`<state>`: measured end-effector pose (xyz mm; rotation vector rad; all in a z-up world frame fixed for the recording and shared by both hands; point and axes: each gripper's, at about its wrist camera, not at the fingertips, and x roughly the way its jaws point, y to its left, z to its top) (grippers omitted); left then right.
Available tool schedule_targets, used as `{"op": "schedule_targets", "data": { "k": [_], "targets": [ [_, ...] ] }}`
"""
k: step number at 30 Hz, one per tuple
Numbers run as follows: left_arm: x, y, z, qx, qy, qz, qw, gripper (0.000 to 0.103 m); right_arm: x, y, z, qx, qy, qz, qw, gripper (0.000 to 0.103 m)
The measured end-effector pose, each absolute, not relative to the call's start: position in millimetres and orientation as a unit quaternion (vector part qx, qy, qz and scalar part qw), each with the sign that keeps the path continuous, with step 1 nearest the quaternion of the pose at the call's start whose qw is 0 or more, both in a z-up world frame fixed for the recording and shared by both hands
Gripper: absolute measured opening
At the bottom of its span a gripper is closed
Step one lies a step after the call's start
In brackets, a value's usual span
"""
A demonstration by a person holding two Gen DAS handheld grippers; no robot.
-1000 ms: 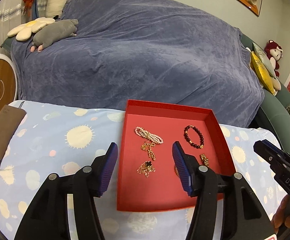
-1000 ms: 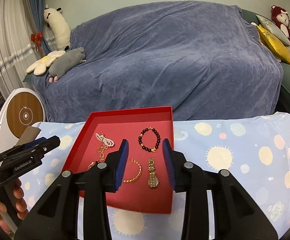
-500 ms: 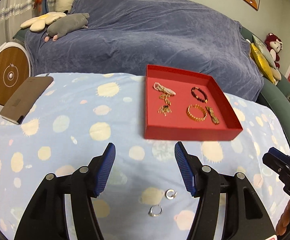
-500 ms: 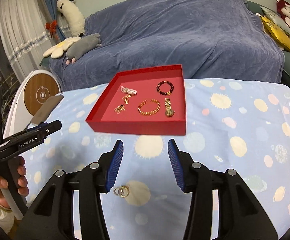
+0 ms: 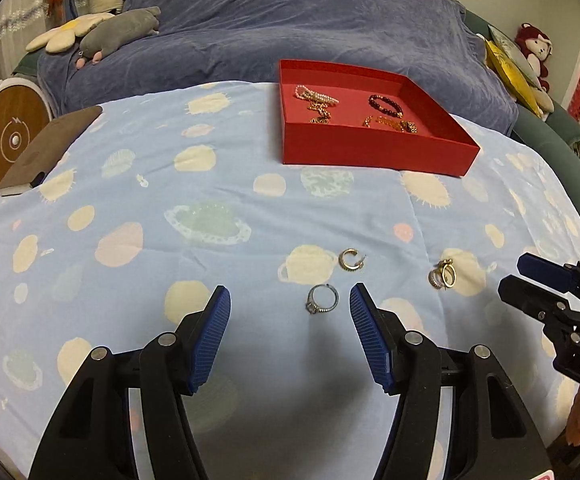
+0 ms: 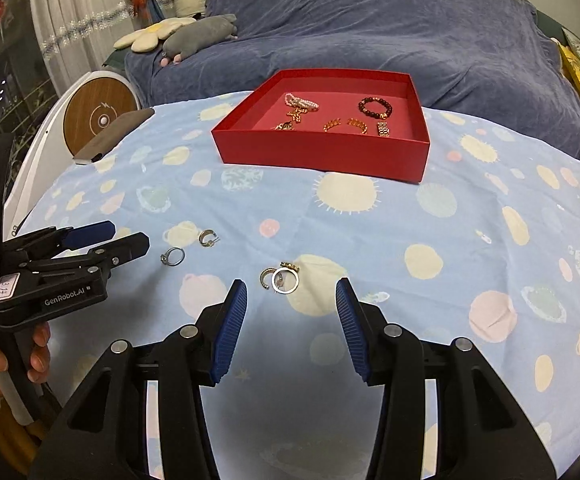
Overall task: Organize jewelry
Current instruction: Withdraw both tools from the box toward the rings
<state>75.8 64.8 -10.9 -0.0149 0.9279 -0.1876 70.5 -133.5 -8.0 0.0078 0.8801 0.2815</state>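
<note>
Hovering released near the worktop's front edge, left gripper (image 5: 290, 336) frames a silver stone-set ring (image 5: 322, 298), right gripper (image 6: 291, 326) faces clustered gold rings (image 6: 281, 279).

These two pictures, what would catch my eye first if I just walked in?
Probably the red tray at the far side of the blue spotted cloth, with bracelets and chains lying in it. Next, the small rings loose on the cloth nearer the camera, one silver ring just ahead of the left gripper. Both it and the right gripper are open and empty.
</note>
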Motion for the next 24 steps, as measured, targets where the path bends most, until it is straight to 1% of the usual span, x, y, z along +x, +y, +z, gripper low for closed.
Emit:
{"op": "schedule_targets", "data": {
  "k": [10, 18, 24],
  "targets": [
    [74.7, 67.3, -32.0, 0.003, 0.462, -0.101, 0.881, 0.06, 90.5, -124.3, -35.5, 0.01, 0.456, 0.146, 0.878, 0.045],
    [78.1, 64.0, -36.8, 0.009, 0.464, -0.108, 0.879, 0.06, 104.6, -119.0, -45.4, 0.008, 0.457, 0.148, 0.877, 0.044],
    [77.9, 66.6, -36.7, 0.004, 0.462, -0.109, 0.88, 0.06, 110.4, -117.1, -47.9, 0.004, 0.454, 0.146, 0.879, 0.041]
  ]
}}
